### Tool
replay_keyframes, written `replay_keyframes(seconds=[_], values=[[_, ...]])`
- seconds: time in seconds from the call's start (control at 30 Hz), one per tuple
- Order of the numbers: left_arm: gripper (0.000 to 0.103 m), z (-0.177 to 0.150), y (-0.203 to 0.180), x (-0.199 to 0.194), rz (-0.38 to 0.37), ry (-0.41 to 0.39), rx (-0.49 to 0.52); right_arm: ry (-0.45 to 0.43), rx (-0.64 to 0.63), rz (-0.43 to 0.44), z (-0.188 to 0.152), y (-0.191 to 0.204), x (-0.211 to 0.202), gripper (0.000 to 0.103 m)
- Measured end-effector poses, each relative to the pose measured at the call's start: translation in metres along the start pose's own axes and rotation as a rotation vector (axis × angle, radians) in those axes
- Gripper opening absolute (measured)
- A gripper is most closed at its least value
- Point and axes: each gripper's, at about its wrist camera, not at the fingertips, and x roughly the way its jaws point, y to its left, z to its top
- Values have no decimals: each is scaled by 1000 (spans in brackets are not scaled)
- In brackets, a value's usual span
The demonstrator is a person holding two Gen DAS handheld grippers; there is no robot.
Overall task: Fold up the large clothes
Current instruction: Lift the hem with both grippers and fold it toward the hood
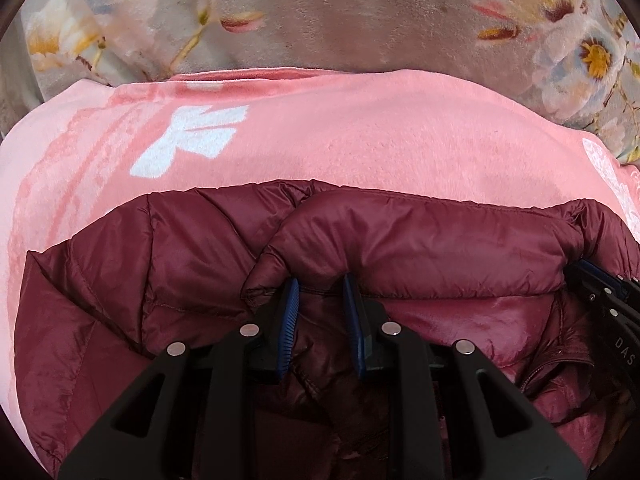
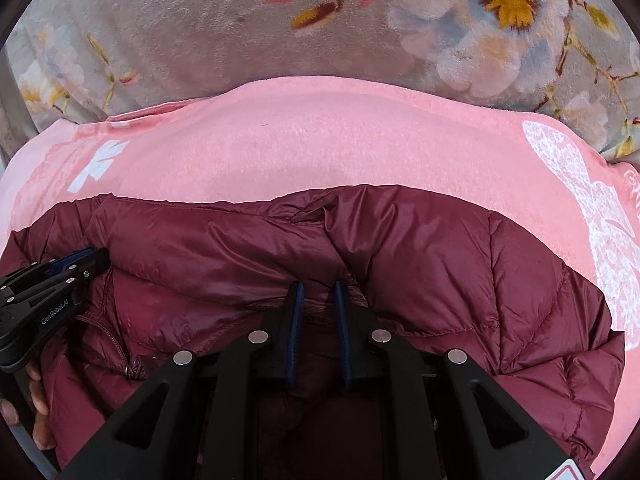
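Nearest us, the left gripper [image 1: 320, 292] and right gripper [image 2: 318, 294] each pinch a fold of the maroon puffer jacket [image 1: 420, 240], fingers clamped on fabric. The jacket lies on the pink blanket [image 1: 360, 140], its folded edge toward the far side. Best now to bring both pinches down level together so the fold lands straight. Beyond lies a floral cover [image 1: 340, 12].

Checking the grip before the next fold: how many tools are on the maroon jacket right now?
2. The left tool pinches the folded edge of the maroon jacket on its left half; the right tool pinches the same edge further right. No other is in view.
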Motion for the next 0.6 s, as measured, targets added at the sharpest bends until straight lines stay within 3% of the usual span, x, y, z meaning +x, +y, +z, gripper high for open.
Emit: replay_keyframes(seconds=[0.6], values=[[22,0,-2,-1,22,-5,19,-4,-2,-6,0,1,0,14]])
